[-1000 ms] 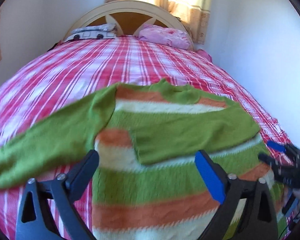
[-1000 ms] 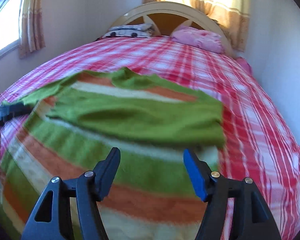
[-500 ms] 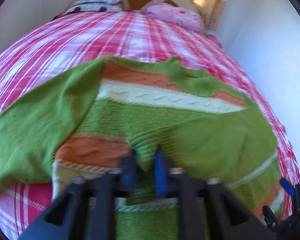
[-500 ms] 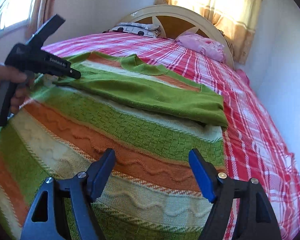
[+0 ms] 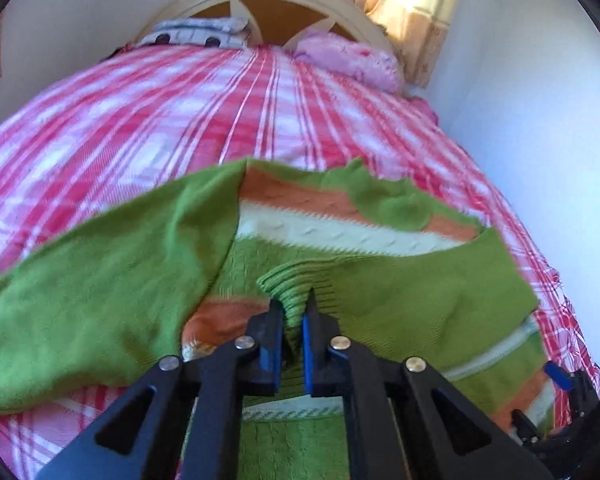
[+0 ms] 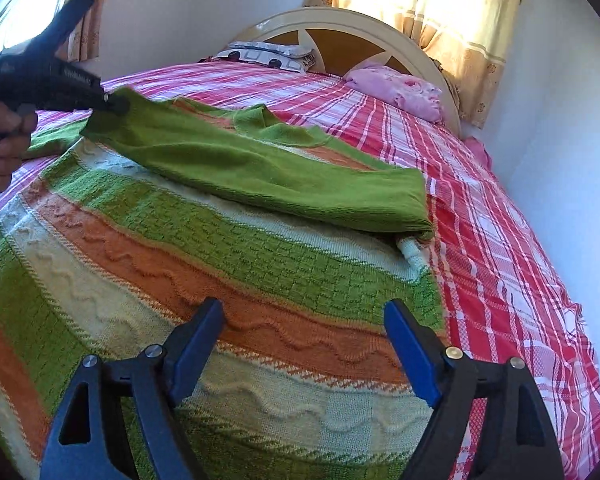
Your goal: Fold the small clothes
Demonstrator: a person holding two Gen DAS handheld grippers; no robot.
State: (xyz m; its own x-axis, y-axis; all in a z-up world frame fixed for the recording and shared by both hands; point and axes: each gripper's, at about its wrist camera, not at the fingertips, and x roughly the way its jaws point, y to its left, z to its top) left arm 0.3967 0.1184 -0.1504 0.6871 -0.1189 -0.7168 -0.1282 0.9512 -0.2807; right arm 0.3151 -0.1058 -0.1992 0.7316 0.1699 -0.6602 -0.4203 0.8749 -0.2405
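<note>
Presently, left wrist view: left gripper (image 5: 296, 320), jaws pinched on the ribbed cuff (image 5: 290, 286) of the sweater (image 5: 380, 236), lower centre, on the bed (image 5: 220, 120); keep your hold firm, lay the sleeve flat. Right wrist view: right gripper (image 6: 304, 344), jaws wide apart, empty, above the sweater's striped body, lower centre; steady the hem if needed.

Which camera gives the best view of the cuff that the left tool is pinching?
The left wrist view: the ribbed cuff sits close up, clamped by the left tool. In the right wrist view the left tool is far off at the left edge, and its tip hides the cuff.
</note>
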